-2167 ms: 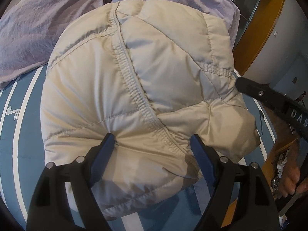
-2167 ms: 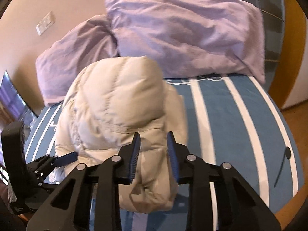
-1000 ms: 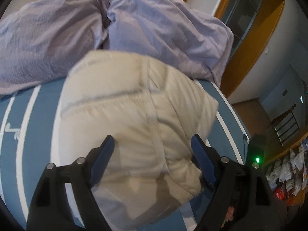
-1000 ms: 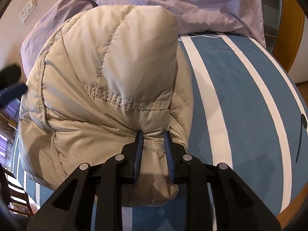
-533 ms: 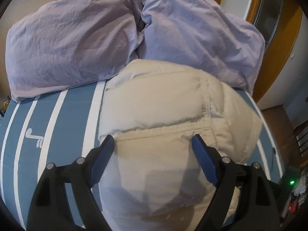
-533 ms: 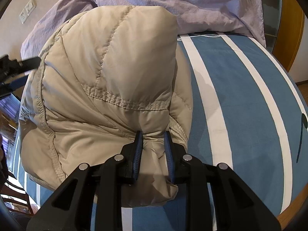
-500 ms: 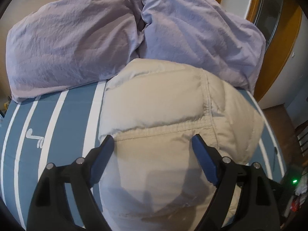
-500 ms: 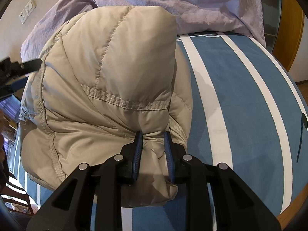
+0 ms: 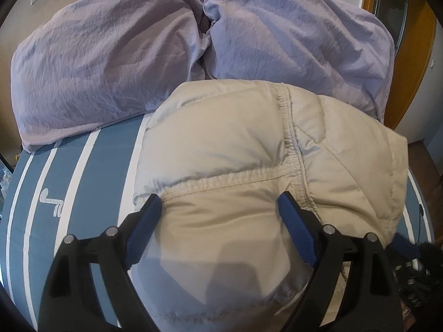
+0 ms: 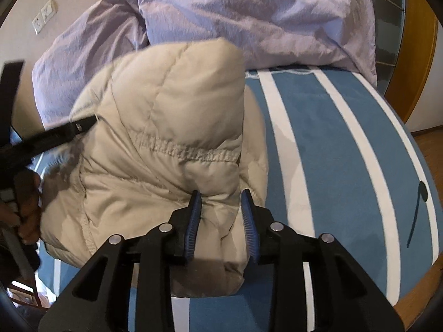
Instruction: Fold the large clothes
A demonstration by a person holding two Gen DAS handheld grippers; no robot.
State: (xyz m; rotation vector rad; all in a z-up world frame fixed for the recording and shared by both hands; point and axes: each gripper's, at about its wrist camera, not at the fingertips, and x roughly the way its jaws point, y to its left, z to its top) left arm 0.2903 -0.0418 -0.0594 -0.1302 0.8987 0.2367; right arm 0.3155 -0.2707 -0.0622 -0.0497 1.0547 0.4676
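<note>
Now the right tool (image 10: 221, 215) is opening: half a second ago its blue pads pinched a pucker of the beige quilted puffer jacket (image 10: 166, 144), and at this moment the pads stand apart on either side of that fold, the cloth between them but no longer squeezed. The left tool (image 9: 221, 221) was already spread wide a second ago and is spread wide now, its two blue pads straddling the near edge of the jacket without pressing it; compared with the earlier left wrist picture, the jacket fills more of the lower frame and its stitched seam sits just above the pads.

The jacket lies bundled on the bed with the blue and white striped cover (image 10: 346, 166), its far edge touching the two crumpled lilac pillows (image 9: 249, 36) at the head.

Only the right wrist view shows the person's hand (image 10: 26, 202) on the left tool's handle at the picture's left edge, with a black finger of that tool reaching onto the jacket's side. Only the left wrist view shows the small white embroidered mark (image 9: 51, 202) on the cover, and a blurred bit of the right tool at the lower right.
</note>
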